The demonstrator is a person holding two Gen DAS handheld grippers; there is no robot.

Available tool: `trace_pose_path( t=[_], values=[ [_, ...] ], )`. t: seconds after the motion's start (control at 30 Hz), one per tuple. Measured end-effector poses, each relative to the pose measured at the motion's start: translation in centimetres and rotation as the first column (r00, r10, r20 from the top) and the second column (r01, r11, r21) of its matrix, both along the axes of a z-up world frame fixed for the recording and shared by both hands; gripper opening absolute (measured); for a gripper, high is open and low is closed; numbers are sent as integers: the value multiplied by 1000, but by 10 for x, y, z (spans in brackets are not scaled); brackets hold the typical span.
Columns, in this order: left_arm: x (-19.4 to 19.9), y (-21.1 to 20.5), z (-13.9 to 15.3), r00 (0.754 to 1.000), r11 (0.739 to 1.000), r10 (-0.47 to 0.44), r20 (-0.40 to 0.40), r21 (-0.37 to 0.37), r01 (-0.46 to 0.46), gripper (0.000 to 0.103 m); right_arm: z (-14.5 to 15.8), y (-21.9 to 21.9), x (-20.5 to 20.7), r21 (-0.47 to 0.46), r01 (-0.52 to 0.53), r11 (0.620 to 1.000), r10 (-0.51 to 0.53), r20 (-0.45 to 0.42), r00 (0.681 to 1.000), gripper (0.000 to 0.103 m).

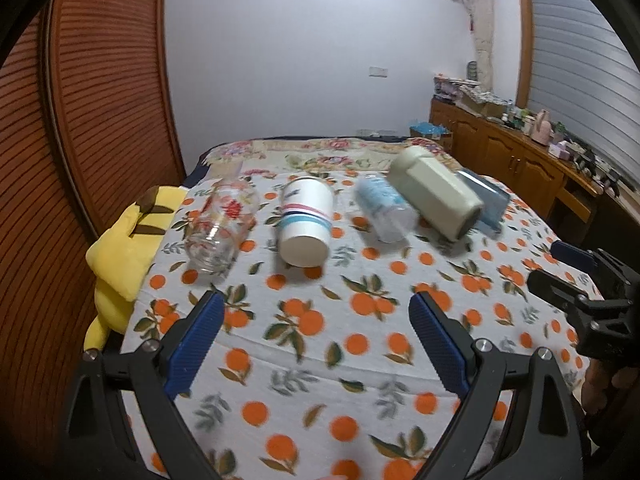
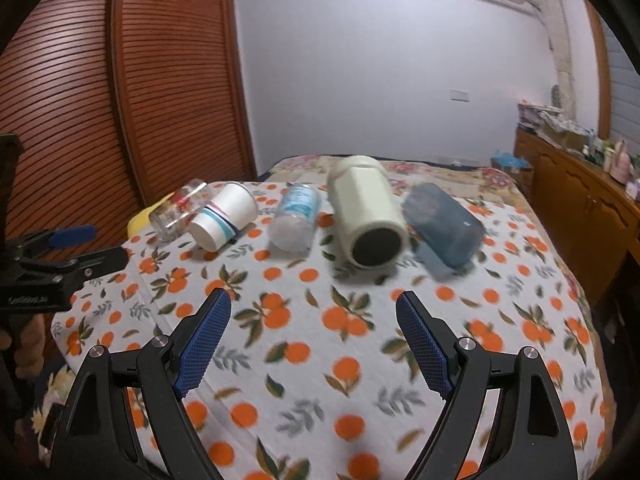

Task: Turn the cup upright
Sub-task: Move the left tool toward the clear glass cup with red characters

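Note:
Several cups lie on their sides in a row on the orange-print cloth (image 1: 320, 360). From left: a clear glass with red flowers (image 1: 220, 224) (image 2: 178, 210), a white paper cup with blue and pink stripes (image 1: 306, 220) (image 2: 224, 216), a clear bottle with a blue label (image 1: 384, 206) (image 2: 296, 216), a pale green tumbler (image 1: 434, 196) (image 2: 368, 216) and a blue-grey cup (image 1: 486, 200) (image 2: 442, 224). My left gripper (image 1: 316, 300) is open and empty, short of the paper cup. My right gripper (image 2: 314, 298) is open and empty, short of the green tumbler.
A yellow plush toy (image 1: 120, 248) lies at the cloth's left edge. A brown louvred wardrobe (image 1: 80, 120) stands to the left. A wooden sideboard (image 1: 520, 152) with clutter runs along the right. The floral bedspread (image 1: 320, 152) continues behind the cups.

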State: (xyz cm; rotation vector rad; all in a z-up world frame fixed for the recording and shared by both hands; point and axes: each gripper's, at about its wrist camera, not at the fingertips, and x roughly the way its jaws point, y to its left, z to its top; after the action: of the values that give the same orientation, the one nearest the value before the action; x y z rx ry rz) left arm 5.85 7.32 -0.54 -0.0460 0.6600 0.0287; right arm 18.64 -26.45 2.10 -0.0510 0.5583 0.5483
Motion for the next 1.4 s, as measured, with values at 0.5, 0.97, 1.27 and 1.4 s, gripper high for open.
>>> trace_pose_path(
  t=[0.5, 0.97, 1.27, 1.4],
  values=[
    [85, 76, -14, 991, 1000, 23, -134, -16, -25, 94, -2, 55, 49, -24, -80, 996, 78, -77, 994, 86],
    [160, 107, -40, 964, 999, -14, -267, -39, 4, 81, -8, 78, 77, -48, -99, 994, 93, -117, 989, 86],
    [183, 112, -57, 939, 999, -19, -343, -41, 6, 60, -10, 74, 80, -38, -93, 995, 88, -121, 989, 86],
    [178, 109, -57, 943, 1000, -15, -333, -18, 10, 59, -11, 71, 79, -31, -87, 996, 82, -128, 988, 86]
  ],
)
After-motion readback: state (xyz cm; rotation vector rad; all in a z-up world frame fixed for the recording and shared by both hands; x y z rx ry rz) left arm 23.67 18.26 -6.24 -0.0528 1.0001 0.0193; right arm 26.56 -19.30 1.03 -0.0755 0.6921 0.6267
